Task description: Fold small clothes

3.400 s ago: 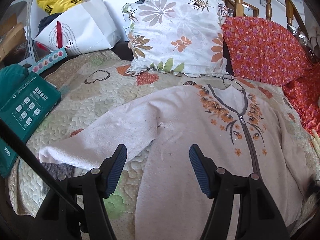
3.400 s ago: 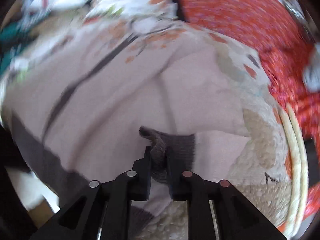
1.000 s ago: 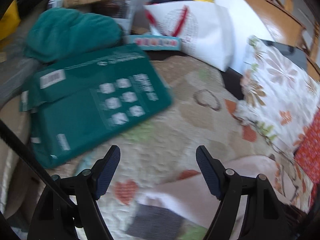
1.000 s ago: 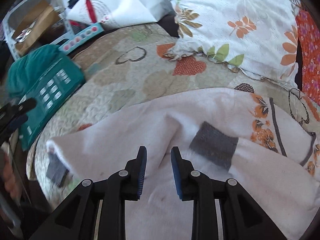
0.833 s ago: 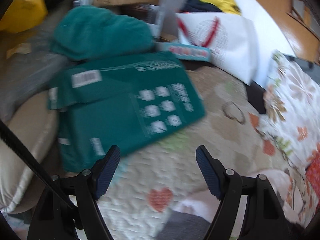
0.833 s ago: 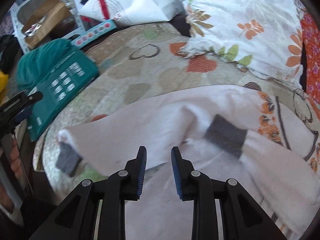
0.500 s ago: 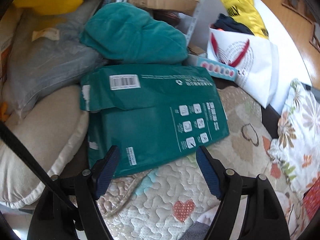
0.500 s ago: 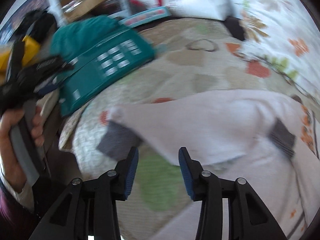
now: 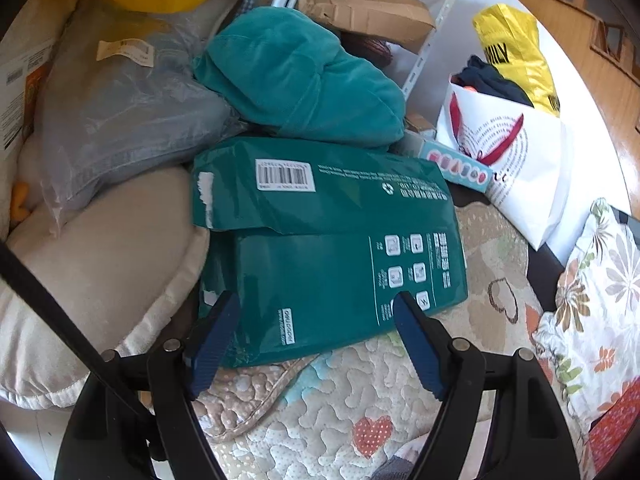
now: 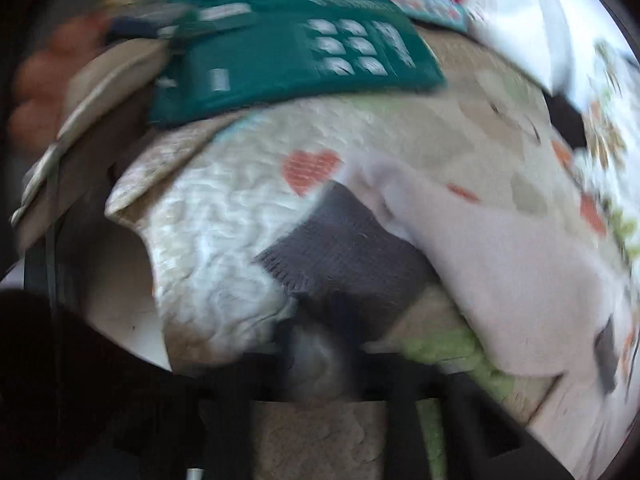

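The right tongs (image 10: 320, 344) sit low over the edge of the bed, clenched on the near edge of the grey knit cuff (image 10: 340, 252) of the pale pink cardigan's sleeve (image 10: 500, 264); the picture is blurred, but the cuff's edge runs straight down into the closed tips. From there the sleeve stretches away up and to the right of these tongs across the heart-patterned quilt (image 10: 224, 216). Beyond them, farther up the bed, lies a green plastic package (image 10: 288, 60). The left tongs (image 9: 316, 340) hang released, their blue pads wide apart with nothing between them, pointing at that same green plastic package (image 9: 320, 248), which lies just ahead of their tips. In this view only a small scrap of the cuff (image 9: 394, 470) shows, below and slightly right of the left tongs at the frame's bottom edge. Behind the package rests a teal cushion (image 9: 304, 80); a floral pillow (image 9: 600, 300) lies off to the right.
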`<state>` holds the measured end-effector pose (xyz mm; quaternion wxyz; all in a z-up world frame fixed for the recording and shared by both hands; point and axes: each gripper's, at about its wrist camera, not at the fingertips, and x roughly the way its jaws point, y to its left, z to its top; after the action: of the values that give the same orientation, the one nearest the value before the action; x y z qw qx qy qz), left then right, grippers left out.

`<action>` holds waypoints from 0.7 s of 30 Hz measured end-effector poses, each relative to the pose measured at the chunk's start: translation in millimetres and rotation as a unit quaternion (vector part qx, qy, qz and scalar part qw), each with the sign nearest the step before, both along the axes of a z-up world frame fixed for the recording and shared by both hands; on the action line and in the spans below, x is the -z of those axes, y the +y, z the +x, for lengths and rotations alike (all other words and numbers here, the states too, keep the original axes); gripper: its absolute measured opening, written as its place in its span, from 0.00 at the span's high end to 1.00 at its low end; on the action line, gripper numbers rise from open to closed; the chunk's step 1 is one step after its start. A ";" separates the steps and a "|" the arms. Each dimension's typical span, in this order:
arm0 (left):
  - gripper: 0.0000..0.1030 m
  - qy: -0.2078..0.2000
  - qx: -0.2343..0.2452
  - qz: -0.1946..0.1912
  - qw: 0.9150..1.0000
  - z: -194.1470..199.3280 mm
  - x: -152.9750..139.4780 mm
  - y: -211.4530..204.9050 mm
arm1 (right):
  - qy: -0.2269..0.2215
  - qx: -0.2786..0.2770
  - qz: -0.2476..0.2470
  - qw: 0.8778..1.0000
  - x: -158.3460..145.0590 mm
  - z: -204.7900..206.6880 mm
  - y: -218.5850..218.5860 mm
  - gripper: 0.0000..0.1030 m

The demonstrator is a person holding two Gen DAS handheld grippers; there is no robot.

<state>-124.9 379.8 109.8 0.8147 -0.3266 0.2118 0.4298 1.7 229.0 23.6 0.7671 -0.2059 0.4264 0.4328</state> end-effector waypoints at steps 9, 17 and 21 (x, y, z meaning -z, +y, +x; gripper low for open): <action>0.24 -0.005 0.033 -0.005 0.999 15.6 -1.1 -18.1 | 0.128 0.189 0.319 0.920 -133.9 92.6 -169.1 0.96; 0.24 0.006 0.144 0.015 0.989 65.3 -6.9 -83.1 | 0.091 0.414 0.311 0.850 -125.9 110.6 -403.2 0.96; 0.23 0.016 0.203 0.028 0.979 96.2 -7.7 -124.1 | 0.075 0.499 0.247 0.827 -91.5 107.0 -482.0 0.96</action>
<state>-28.7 255.6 117.5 0.8900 -0.2471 0.2749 0.2669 108.7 -253.0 115.1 0.8694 0.2648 0.4060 0.0962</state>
